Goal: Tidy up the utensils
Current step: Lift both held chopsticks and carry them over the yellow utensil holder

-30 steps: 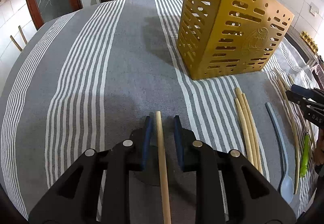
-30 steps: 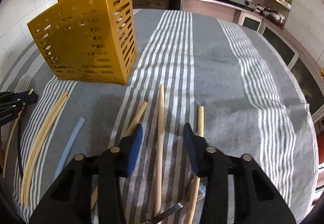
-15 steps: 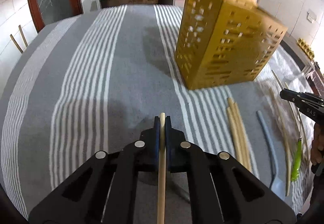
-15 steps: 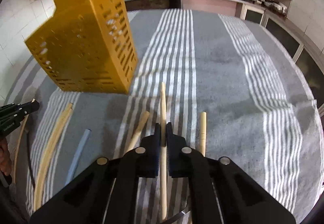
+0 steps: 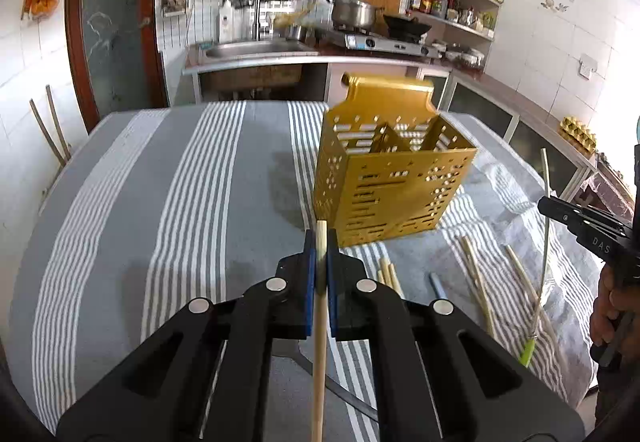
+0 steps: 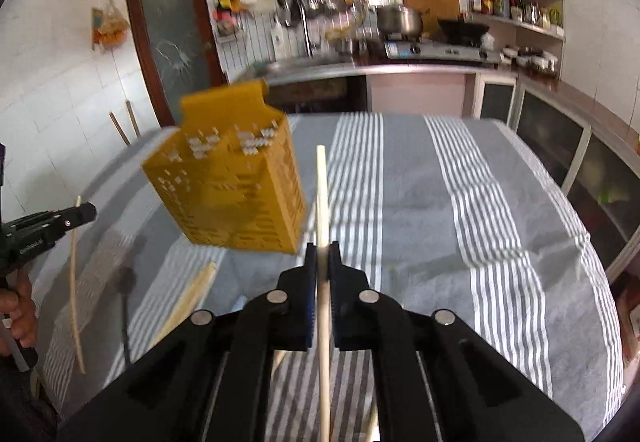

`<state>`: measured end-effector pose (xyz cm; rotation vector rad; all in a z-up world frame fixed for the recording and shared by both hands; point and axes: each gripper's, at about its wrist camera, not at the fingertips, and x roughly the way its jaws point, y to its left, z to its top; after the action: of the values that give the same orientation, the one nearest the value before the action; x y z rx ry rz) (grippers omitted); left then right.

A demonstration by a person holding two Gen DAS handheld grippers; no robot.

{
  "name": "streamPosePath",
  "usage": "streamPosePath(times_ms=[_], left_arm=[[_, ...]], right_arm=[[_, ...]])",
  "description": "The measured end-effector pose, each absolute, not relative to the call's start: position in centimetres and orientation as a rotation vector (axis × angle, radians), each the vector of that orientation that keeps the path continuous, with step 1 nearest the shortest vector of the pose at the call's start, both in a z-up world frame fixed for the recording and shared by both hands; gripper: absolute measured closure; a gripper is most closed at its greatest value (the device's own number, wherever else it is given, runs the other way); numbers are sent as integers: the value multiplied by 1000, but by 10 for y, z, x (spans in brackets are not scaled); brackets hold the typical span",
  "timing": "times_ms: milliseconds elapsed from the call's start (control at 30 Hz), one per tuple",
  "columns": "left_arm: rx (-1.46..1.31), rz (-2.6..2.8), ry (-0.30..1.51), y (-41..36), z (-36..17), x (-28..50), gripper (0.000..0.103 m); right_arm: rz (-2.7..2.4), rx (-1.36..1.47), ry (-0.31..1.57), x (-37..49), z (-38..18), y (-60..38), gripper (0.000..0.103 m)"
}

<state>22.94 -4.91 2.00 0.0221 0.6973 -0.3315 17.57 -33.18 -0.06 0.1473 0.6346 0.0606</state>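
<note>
My left gripper [image 5: 319,242] and right gripper [image 6: 322,254] tilt downward above the surface [image 5: 192,186], jaws each pinching a chopstick [image 5: 320,306].

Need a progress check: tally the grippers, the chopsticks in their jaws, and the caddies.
Grippers: 2 (left gripper, right gripper)
Held chopsticks: 2 (left chopstick, right chopstick)
Caddies: 1 (caddy)
Total: 5
</note>
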Motion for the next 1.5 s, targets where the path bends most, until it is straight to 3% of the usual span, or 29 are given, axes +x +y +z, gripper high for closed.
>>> streamPosePath(times_ms=[733, 1500], left_arm=[[-12, -366, 517, -56, 88, 191, 99], [-40, -379, 386, -57, 136, 203, 99]], right_arm=[[101, 106, 425, 147, 65, -330, 97], [92, 73, 298, 159, 111, -317, 97]])
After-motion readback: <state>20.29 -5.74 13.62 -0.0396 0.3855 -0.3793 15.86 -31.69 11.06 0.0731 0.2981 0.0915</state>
